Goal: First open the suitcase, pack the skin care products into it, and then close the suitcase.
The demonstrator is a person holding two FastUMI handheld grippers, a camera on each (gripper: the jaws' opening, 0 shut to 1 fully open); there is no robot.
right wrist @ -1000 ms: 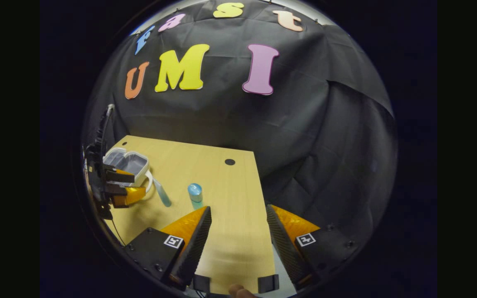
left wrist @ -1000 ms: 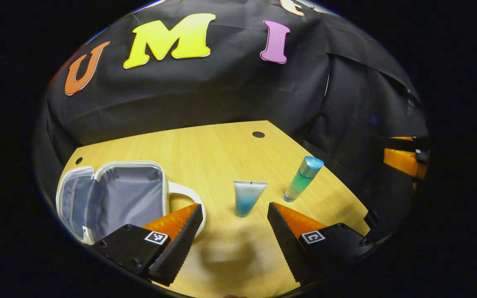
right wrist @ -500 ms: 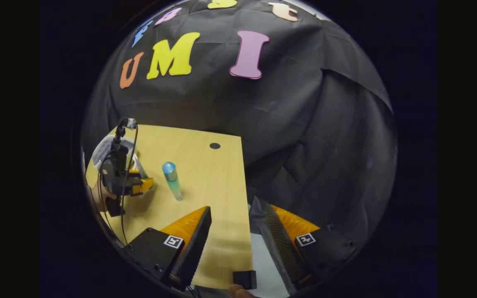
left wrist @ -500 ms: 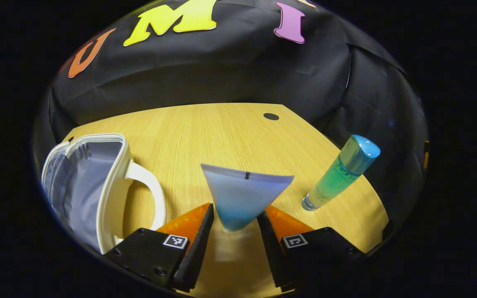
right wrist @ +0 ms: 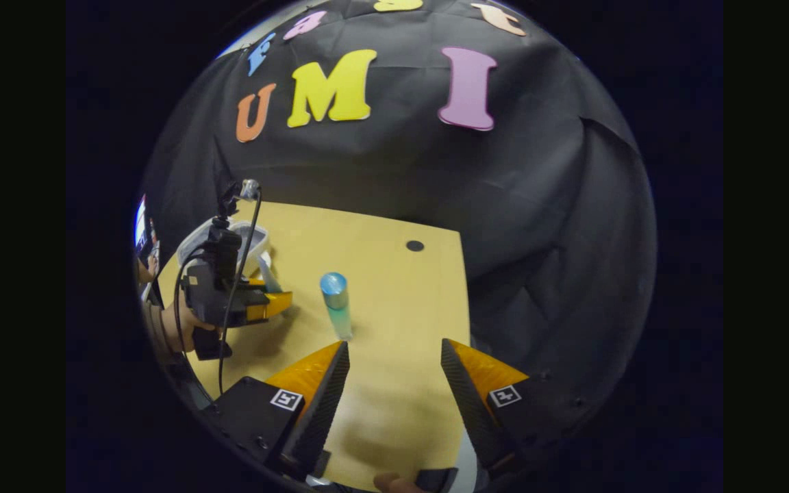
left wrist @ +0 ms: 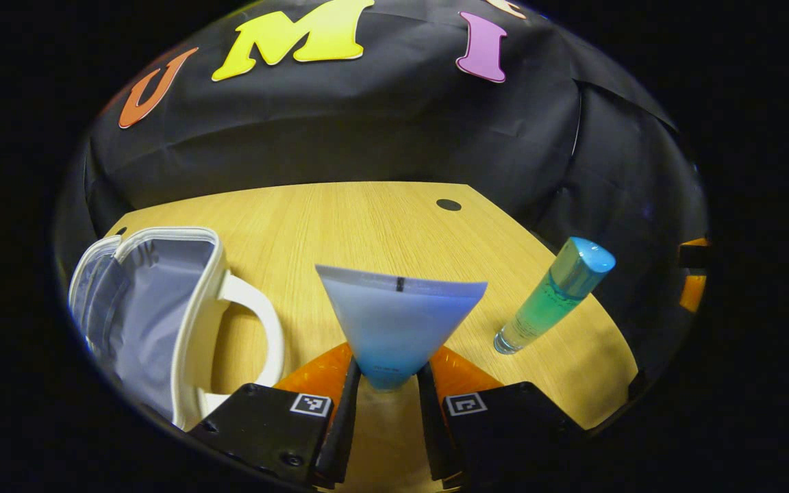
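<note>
In the left gripper view my left gripper [left wrist: 385, 383] is shut on the narrow lower end of a white-and-blue tube [left wrist: 398, 322], which stands with its flat crimped end up. To its left the white suitcase [left wrist: 151, 308] lies open, grey lining showing, handle toward the tube. A green bottle with a blue cap [left wrist: 554, 294] stands on the table to the right. In the right gripper view my right gripper [right wrist: 394, 370] is open above the table's near part, nothing between its fingers. The bottle [right wrist: 336, 303] stands just beyond its left finger, and the left gripper [right wrist: 257, 301] shows farther left in a hand.
The wooden table [left wrist: 381, 226] has a dark round hole [left wrist: 448, 205] near its far right corner. Its right edge runs close behind the bottle. A black cable [right wrist: 230, 301] hangs from the left gripper in the right gripper view.
My left gripper moved forward to the tube and shut on its lower end. The right gripper shifted over the table toward the bottle and stayed open.
</note>
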